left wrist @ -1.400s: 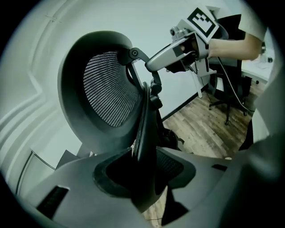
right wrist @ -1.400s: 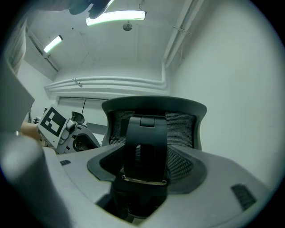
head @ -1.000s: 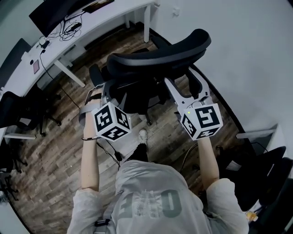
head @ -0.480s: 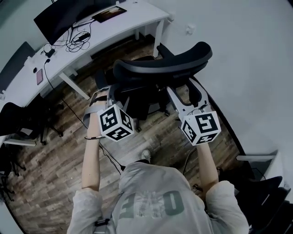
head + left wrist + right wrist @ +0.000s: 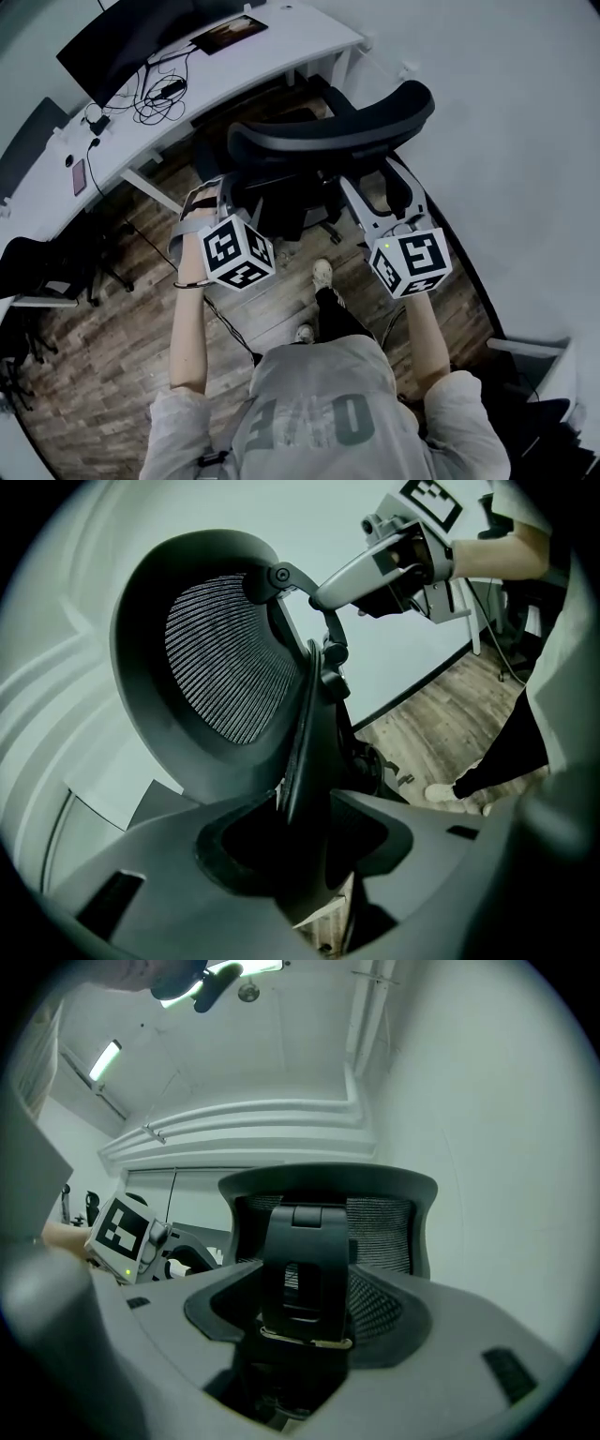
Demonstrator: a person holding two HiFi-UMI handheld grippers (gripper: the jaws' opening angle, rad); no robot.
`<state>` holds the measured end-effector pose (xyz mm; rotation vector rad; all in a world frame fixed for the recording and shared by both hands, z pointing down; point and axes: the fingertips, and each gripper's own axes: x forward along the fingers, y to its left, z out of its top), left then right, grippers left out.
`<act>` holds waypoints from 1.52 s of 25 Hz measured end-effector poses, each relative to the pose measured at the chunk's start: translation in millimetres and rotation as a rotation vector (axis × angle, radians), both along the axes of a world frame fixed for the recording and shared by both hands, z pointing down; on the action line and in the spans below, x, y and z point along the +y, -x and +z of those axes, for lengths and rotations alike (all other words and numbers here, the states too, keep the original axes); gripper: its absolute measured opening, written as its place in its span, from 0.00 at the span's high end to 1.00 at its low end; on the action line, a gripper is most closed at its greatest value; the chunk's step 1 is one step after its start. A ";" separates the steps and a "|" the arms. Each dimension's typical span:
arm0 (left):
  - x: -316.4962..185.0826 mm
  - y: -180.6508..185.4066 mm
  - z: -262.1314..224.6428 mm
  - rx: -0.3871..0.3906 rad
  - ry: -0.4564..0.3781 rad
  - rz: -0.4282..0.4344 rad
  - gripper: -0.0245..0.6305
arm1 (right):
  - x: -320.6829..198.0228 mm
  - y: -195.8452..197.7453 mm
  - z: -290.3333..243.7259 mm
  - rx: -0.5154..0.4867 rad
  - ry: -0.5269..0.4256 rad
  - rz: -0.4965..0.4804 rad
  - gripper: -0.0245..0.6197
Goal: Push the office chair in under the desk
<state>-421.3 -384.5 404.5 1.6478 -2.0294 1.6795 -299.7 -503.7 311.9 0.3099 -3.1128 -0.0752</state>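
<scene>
left gripper [image 5: 305,832]: jaws closed on the side edge of the office chair [image 5: 328,127] backrest. the thin black frame edge runs up between the two pads and fills the gap. the mesh headrest [image 5: 225,658] rises above and to the left of these jaws.

right gripper [image 5: 305,1321]: jaws clamped on the black centre bracket [image 5: 305,1260] at the rear of the chair back. the bracket stands upright between the jaws, touching both. the headrest mesh shows directly beyond it and to either side.

in the head view both grippers reach forward from the person's arms to the rear of the backrest, the left one at its left side, the right one further right. each marker cube sits on the person's side of its jaws.

the chair is directly ahead of both jaw pairs, with its back toward the person. the white desk [image 5: 272,47] lies beyond the chair, ahead of the jaws and to their left. a monitor [image 5: 122,37] and a tangle of cables [image 5: 155,94] sit on it. the backrest stands on the near side of the desk edge. how far the seat reaches under the top cannot be told.

one shoe [image 5: 322,274] of the person is on the wood floor [image 5: 122,356], behind and between the two jaw pairs.
</scene>
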 end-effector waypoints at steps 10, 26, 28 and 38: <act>-58.9 86.7 6.4 0.008 0.013 -0.063 0.68 | -66.5 94.4 6.7 0.000 0.008 -0.076 0.52; -129.6 225.0 10.4 0.023 0.040 -0.171 0.68 | -141.7 234.8 7.9 -0.035 -0.005 -0.157 0.52; -134.6 238.3 10.4 0.028 0.042 -0.167 0.68 | -146.0 248.1 7.8 -0.029 -0.005 -0.157 0.52; -155.9 287.0 8.2 0.010 0.039 -0.138 0.68 | -168.4 299.0 7.1 -0.006 0.002 -0.155 0.52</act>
